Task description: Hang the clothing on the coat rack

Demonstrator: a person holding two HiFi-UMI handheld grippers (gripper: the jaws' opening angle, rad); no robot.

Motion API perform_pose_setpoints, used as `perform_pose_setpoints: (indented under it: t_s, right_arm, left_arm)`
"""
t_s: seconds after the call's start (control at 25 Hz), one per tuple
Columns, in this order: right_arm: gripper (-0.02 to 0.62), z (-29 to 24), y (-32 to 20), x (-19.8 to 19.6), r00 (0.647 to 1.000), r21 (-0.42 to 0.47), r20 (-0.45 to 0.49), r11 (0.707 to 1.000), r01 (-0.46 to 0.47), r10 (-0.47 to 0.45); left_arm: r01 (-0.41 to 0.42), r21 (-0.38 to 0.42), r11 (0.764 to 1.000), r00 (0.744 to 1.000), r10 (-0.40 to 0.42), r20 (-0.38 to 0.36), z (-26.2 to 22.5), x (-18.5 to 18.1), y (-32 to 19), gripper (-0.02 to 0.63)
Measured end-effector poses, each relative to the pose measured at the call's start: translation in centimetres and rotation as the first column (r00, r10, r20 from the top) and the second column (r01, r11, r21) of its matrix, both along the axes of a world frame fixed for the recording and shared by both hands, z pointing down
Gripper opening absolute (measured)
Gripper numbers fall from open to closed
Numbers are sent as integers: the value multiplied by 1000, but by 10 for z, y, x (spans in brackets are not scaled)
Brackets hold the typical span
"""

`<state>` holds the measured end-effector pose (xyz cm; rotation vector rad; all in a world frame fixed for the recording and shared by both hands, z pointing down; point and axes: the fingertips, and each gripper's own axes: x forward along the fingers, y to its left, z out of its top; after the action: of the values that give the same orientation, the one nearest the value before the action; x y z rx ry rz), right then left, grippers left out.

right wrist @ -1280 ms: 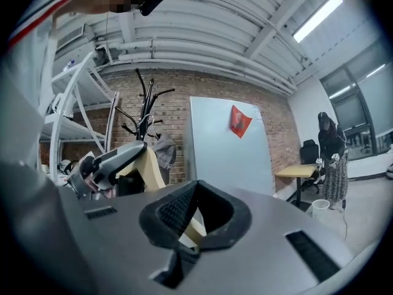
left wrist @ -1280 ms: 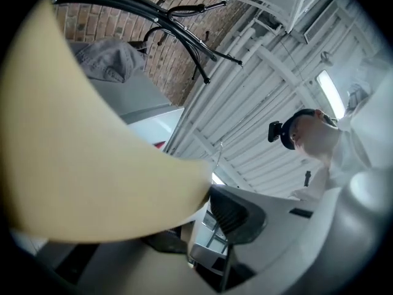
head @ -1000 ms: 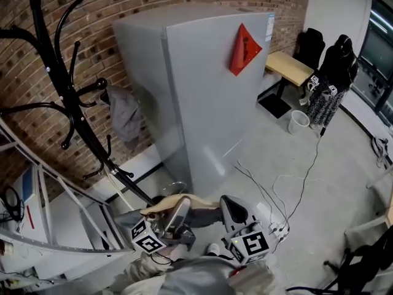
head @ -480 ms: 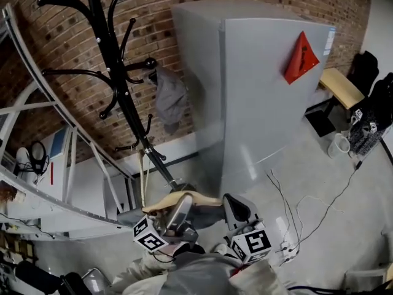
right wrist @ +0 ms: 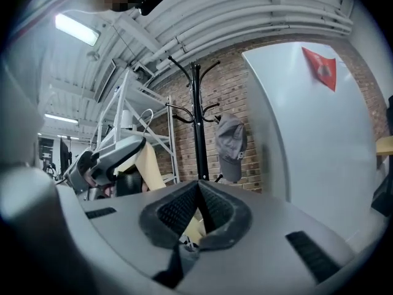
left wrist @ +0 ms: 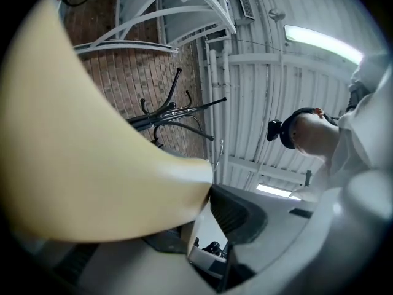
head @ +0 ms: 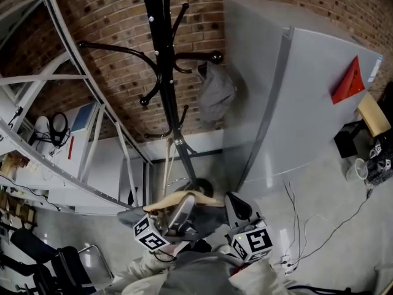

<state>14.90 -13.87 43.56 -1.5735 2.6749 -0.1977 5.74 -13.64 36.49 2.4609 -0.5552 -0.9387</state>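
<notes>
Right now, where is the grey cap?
In the head view the grey cap is top centre, hanging on the coat rack, right of its black pole and beside the grey cabinet.

Both tools sit low in the centre of the head view, side by side and near each other, their marker cubes toward the bottom edge and their jaws pointing up the frame, with pale sleeves (head: 202,278) bunched beneath them. The left tool (head: 186,205) has its jaws closed on a cream garment (head: 206,199), which fills the left half of the left gripper view right up to the jaw tips. The right tool (head: 231,198) has jaws that meet at their tips in a narrow V, a scrap of the same cream garment pinched between the dark ribbed pads (right wrist: 172,212).
</notes>
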Motion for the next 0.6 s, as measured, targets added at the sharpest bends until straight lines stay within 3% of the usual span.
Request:
perform_pose_setpoints:
  t_s: [0.24,0.6]
  right_arm:
    - [25,-4,-24,-31,999,8,-14,999,36,-36]
    - [25,-10,-59,-53,999,26,-29,999,19,-18]
  left_arm:
    - [23,1,1000,999,-23,-23,-2,-27,-20,117]
    - [5,2,1000,998,-5,-61,-4,-52,-50,117]
